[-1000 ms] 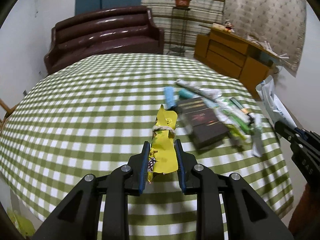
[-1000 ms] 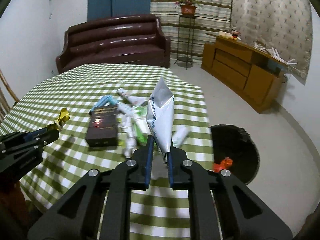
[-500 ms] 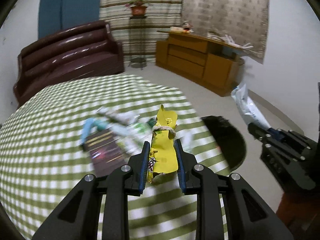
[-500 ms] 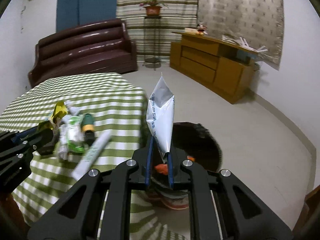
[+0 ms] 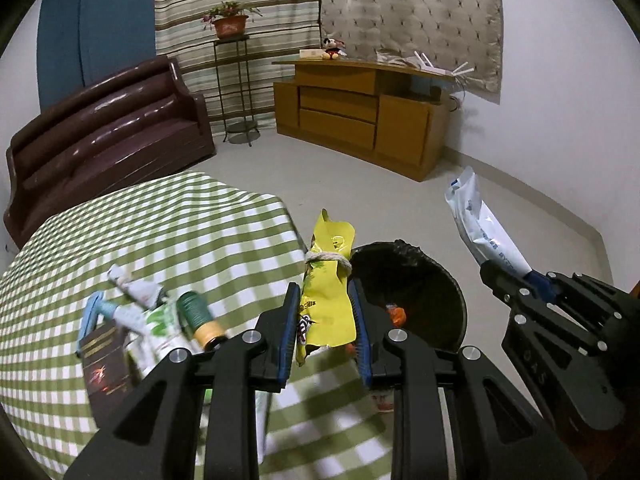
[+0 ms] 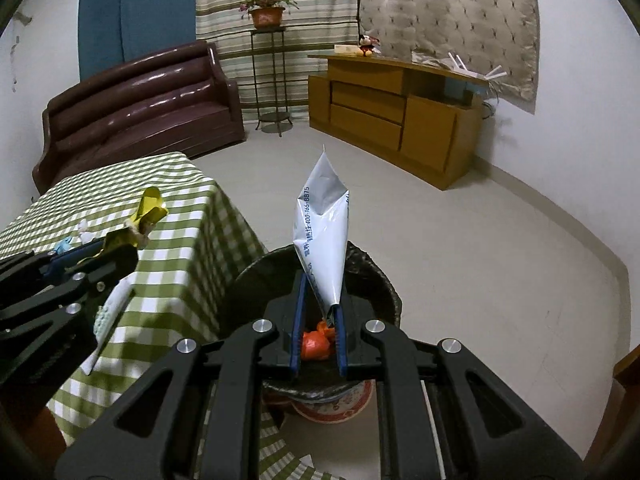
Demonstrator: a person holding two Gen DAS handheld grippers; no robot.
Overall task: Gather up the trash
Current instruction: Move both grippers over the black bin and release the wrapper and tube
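My left gripper [image 5: 324, 312] is shut on a yellow snack wrapper [image 5: 326, 280] tied with string, held over the table's right edge beside the bin. My right gripper [image 6: 318, 304] is shut on a white foil pouch [image 6: 322, 240] that stands up between its pads, right above the black-lined trash bin [image 6: 376, 280]. Orange trash [image 6: 316, 342] lies inside the bin. The left wrist view shows the bin [image 5: 424, 280] just past the wrapper and the right gripper [image 5: 506, 276] with the pouch [image 5: 480, 224] at the right. More trash [image 5: 160, 320] lies on the checked table [image 5: 140, 232].
A dark box [image 5: 106, 364], a green tube [image 5: 198, 314] and several wrappers lie near the table's right edge. The bin stands on the floor beside the table. A brown sofa [image 6: 140, 96], a plant stand [image 6: 272, 80] and a wooden cabinet [image 6: 396, 112] line the far walls.
Both grippers have swung right from over the table to the bin, each keeping its piece of trash. The bin has come under the right gripper and beside the left.
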